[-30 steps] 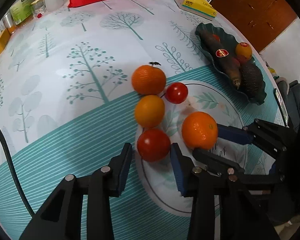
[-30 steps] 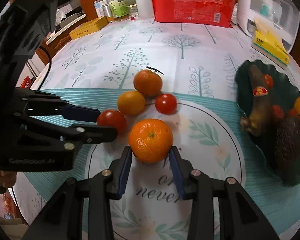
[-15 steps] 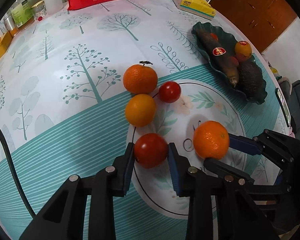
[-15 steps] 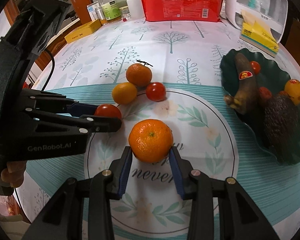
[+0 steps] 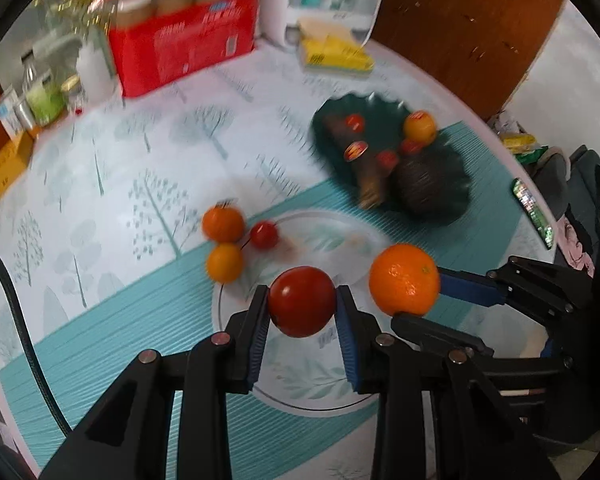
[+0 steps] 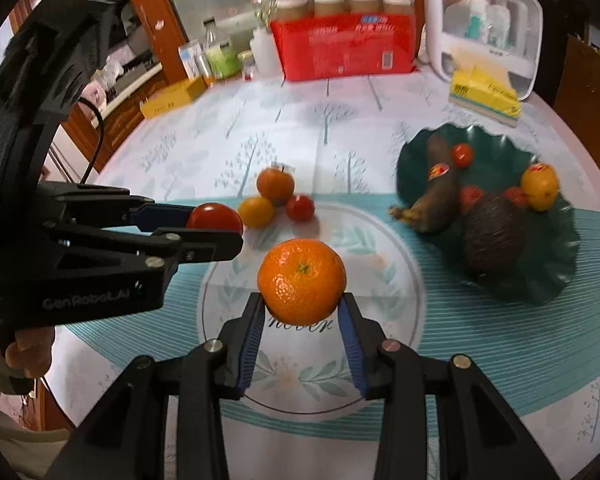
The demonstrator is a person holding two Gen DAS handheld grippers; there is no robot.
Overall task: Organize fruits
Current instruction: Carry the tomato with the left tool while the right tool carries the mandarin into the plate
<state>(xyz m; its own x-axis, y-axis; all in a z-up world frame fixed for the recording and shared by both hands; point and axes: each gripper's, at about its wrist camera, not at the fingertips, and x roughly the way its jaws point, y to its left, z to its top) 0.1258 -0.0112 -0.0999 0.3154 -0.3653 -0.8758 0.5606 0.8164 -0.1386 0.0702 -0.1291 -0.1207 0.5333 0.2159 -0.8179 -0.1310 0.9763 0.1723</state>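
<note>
My left gripper [image 5: 302, 304] is shut on a red tomato [image 5: 302, 301] and holds it lifted above the tablecloth. My right gripper [image 6: 302, 300] is shut on a large orange [image 6: 301, 281], also raised off the table. In the left wrist view the orange [image 5: 405, 279] hangs just right of the tomato. In the right wrist view the tomato [image 6: 214, 216] sits in the left gripper at mid left. A stemmed tangerine [image 6: 275, 184], a yellow-orange citrus [image 6: 255, 211] and a small tomato [image 6: 300, 207] lie together on the cloth. The dark green fruit plate [image 6: 552, 276] stands at the right.
The plate holds a dark banana [image 6: 440, 196], a dark round avocado [image 6: 492, 236], an orange [image 6: 540, 187] and small red fruits. A red package [image 6: 344, 50], bottles, a yellow box [image 6: 486, 98] and a white container [image 6: 484, 20] line the table's far side. A hand [image 6: 28, 352] grips the left tool.
The left jaws closed on the red tomato. Both grippers then rose with their fruit, so the table and the three loose fruits look farther away. The view tilted up toward the table's back.
</note>
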